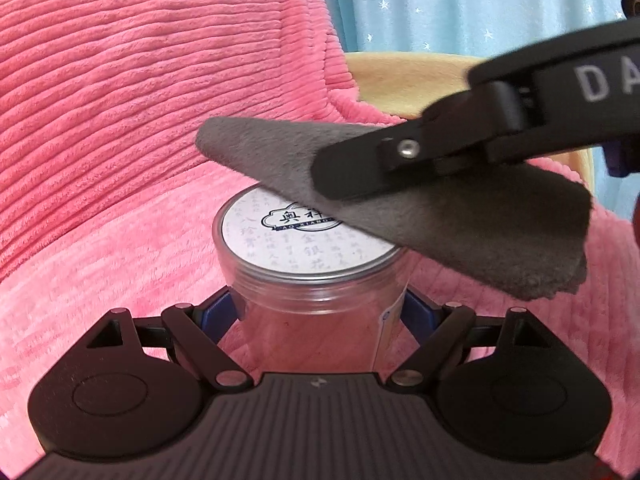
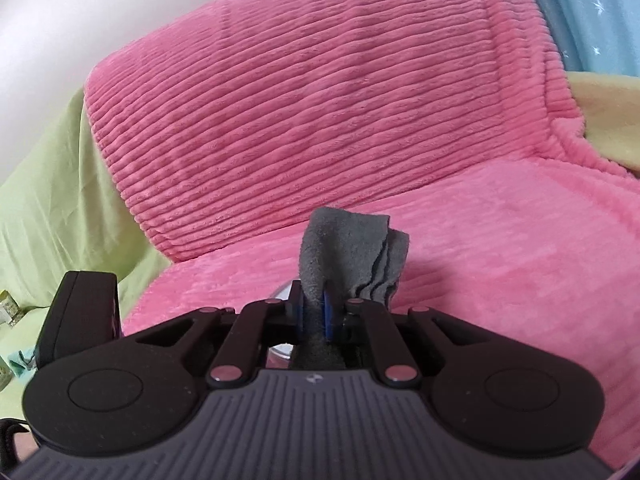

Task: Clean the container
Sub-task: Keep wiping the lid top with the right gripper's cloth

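A clear plastic container (image 1: 316,320) with a white printed lid (image 1: 304,240) stands upright over the pink blanket. My left gripper (image 1: 320,312) is shut on its body, blue pads on both sides. My right gripper (image 1: 340,178) comes in from the upper right, shut on a folded grey cloth (image 1: 460,224) that lies across the lid's far right edge. In the right wrist view the right gripper (image 2: 316,312) pinches the grey cloth (image 2: 348,252) between its blue pads; a sliver of the container (image 2: 280,294) shows just left of them.
A ribbed pink blanket (image 2: 312,92) covers the sofa seat and backrest. A yellow cloth (image 1: 404,80) and a blue starred curtain (image 1: 460,4) are at the back right. A green sheet (image 2: 52,184) lies to the left.
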`<state>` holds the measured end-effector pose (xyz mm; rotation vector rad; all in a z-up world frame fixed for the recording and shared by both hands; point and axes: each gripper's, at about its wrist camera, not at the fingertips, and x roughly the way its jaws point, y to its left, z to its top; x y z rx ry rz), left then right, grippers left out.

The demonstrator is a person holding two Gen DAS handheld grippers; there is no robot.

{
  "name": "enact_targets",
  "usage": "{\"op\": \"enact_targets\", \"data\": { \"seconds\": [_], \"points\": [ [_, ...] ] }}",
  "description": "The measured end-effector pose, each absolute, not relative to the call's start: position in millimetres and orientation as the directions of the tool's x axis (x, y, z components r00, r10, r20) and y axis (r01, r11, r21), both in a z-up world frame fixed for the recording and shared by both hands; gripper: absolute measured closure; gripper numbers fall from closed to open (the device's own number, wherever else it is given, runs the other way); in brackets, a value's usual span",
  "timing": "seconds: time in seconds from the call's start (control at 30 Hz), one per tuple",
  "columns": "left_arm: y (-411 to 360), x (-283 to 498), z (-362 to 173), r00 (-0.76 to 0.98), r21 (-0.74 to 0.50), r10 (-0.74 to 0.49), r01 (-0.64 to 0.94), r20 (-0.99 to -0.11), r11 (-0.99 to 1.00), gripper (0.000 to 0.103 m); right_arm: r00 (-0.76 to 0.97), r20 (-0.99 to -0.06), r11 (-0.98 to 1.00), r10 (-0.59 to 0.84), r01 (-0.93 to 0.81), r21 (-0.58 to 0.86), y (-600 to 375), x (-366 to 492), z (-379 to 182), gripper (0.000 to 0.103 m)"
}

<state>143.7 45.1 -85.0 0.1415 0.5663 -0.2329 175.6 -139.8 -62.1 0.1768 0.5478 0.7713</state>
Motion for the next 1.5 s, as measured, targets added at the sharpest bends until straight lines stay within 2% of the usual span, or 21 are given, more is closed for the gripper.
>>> {"op": "enact_targets", "data": {
  "seconds": [0.33,0.73,0.93,1.07,1.23,1.33,1.5],
  "points": [
    [43.4,144.1,-85.3,0.816,0.076,-0.179,0.263,-0.550,0.962,0.018,0.612,-0.404,0.733,0.680,-0.584,0.349,-148.0,181.7,-64.6,0.097],
    [45.3,144.7,-85.4,0.811,0.060,-0.176,0.251,-0.557,0.966,0.018,0.562,-0.381,0.679,0.734,-0.608,0.412,-147.1,172.3,-67.7,0.096],
    [44.5,144.7,-85.5,0.812,0.060,-0.176,0.251,-0.556,0.966,0.018,0.624,-0.395,0.738,0.674,-0.594,0.322,-141.9,184.2,-65.2,0.097],
    [43.2,144.5,-85.7,0.813,0.068,-0.175,0.254,-0.555,0.965,0.018,0.617,-0.406,0.738,0.674,-0.574,0.354,-160.6,183.2,-66.7,0.096],
    [44.0,143.9,-85.4,0.813,0.062,-0.176,0.252,-0.555,0.966,0.018,0.525,-0.384,0.650,0.760,-0.626,0.430,-161.6,172.7,-71.4,0.096],
    [44.6,143.1,-85.1,0.813,0.059,-0.177,0.251,-0.555,0.966,0.018,0.495,-0.374,0.619,0.784,-0.659,0.427,-148.0,177.5,-72.5,0.096],
    [44.0,141.8,-84.9,0.813,0.056,-0.182,0.254,-0.553,0.966,0.018,0.544,-0.351,0.647,0.762,-0.618,0.447,-147.2,196.8,-77.5,0.097]
  ]
}}
